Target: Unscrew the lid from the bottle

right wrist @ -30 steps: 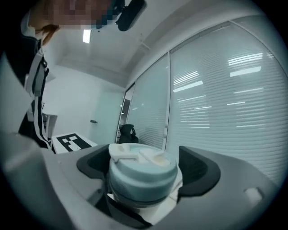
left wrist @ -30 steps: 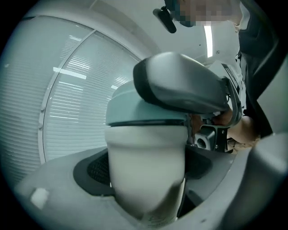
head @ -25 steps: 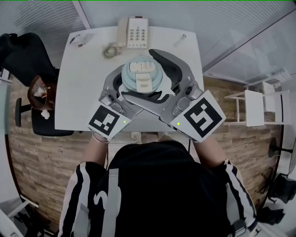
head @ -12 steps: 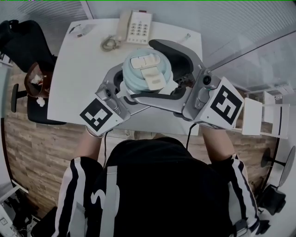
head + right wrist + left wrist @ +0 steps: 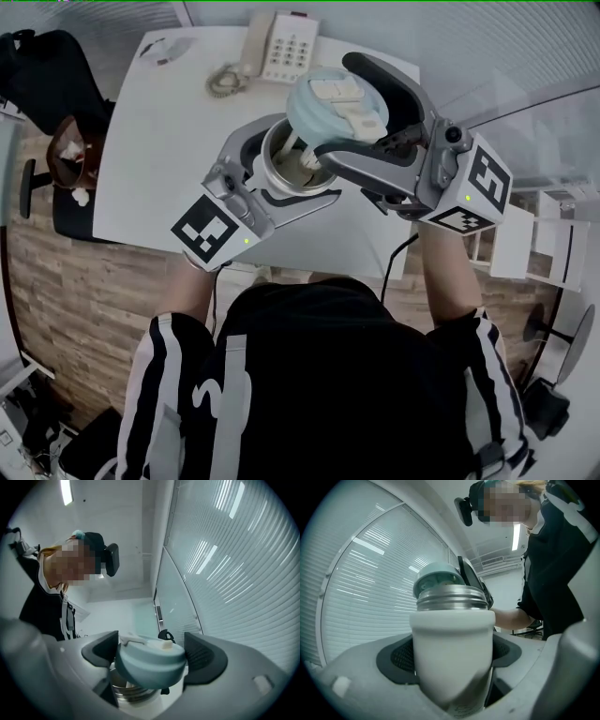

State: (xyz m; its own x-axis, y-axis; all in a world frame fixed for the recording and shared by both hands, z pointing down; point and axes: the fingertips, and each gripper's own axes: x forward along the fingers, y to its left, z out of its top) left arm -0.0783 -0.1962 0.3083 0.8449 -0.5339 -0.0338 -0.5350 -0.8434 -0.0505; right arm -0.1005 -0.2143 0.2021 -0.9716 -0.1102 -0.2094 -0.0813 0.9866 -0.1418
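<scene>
Both clamped, left claw (image 5: 292,171) on bottle (image 5: 453,634), right claw (image 5: 335,108) on detached lid (image 5: 150,665)

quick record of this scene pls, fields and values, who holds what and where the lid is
left tool: shut on the bottle, round its white body
right tool: shut on the lid
lid: off the bottle, tilted, held just above its mouth and a little to one side
bottle: open at the top
table: white, telephone at its far edge
task state: lid unscrewed
</scene>
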